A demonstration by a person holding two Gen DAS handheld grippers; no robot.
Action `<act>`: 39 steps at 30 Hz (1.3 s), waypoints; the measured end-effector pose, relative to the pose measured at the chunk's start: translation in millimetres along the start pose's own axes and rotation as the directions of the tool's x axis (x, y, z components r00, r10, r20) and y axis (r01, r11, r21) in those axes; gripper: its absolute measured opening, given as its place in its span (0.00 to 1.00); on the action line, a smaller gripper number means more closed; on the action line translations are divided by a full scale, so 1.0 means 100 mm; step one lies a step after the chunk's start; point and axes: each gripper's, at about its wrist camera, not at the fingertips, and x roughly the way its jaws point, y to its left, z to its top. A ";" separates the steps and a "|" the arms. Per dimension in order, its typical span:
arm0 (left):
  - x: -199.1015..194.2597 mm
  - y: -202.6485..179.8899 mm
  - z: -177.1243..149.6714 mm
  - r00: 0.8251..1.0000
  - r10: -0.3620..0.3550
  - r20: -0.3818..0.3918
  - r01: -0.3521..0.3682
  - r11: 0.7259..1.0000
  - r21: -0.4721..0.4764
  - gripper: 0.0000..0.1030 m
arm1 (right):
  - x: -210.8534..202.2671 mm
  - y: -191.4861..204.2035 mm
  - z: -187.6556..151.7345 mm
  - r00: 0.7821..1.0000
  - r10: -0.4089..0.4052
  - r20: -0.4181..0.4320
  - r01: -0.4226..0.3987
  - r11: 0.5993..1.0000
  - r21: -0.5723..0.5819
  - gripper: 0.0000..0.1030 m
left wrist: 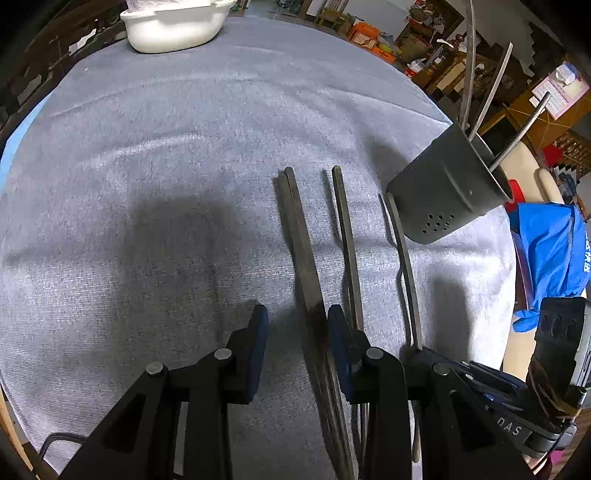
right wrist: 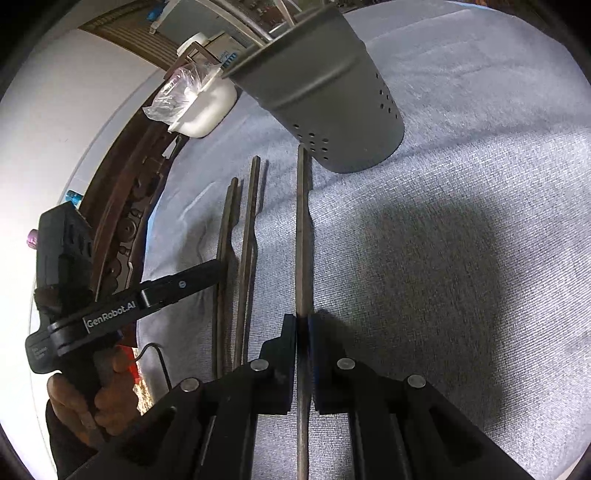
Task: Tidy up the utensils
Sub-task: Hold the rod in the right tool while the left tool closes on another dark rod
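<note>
1. The right gripper (right wrist: 303, 328) has its fingers clamped on one thin dark utensil (right wrist: 303, 236), gripped along the shaft. The far end of that utensil points at the base of the grey holder (right wrist: 332, 96).
2. The left gripper (left wrist: 297, 325) has its fingers apart, astride a pair of dark chopsticks (left wrist: 301, 258) that lie on the worktop (left wrist: 147, 184). The pads do not appear to press on them yet.
3. To do the right-hand step well, I judge the utensil should be lifted clear of the cloth, tipped upright and lowered into the holder's open mouth, away from the handles already standing there.
4. For the left, centring the fingers over both sticks before closing should stop one from rolling out.
5. Another slim utensil (left wrist: 349, 251) lies just right of the pair, between it and the clamped one.
6. The holder is a smooth, matt grey tapered cup with small drain holes near its base and a faint raised band. It stands at the far right.
7. The cloth is pale blue-grey, woven and slightly ribbed. The utensils are long, narrow, flat-sided and dull.
8. A glossy white tub (left wrist: 173, 26) sits at the far left edge.
</note>
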 end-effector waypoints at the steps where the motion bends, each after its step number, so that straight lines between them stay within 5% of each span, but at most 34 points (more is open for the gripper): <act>1: 0.00 0.02 -0.01 1.000 -0.007 -0.001 0.007 1.000 -0.003 0.34 | 0.00 0.00 0.00 1.000 -0.003 0.000 0.003 1.000 -0.003 0.09; 20: -0.19 0.30 -0.12 1.000 0.002 0.010 -0.002 1.000 0.014 0.34 | 0.00 0.02 0.00 1.000 -0.015 0.003 0.015 1.000 -0.016 0.09; 28: -0.14 0.27 -0.11 1.000 0.017 0.008 -0.017 1.000 0.008 0.31 | 0.04 0.25 -0.02 0.991 -0.131 0.012 0.131 0.984 -0.122 0.09; 39: -0.07 0.27 0.04 1.000 0.019 -0.024 -0.020 0.999 -0.029 0.30 | 0.07 0.36 0.30 0.984 -0.180 0.011 0.180 0.976 -0.122 0.10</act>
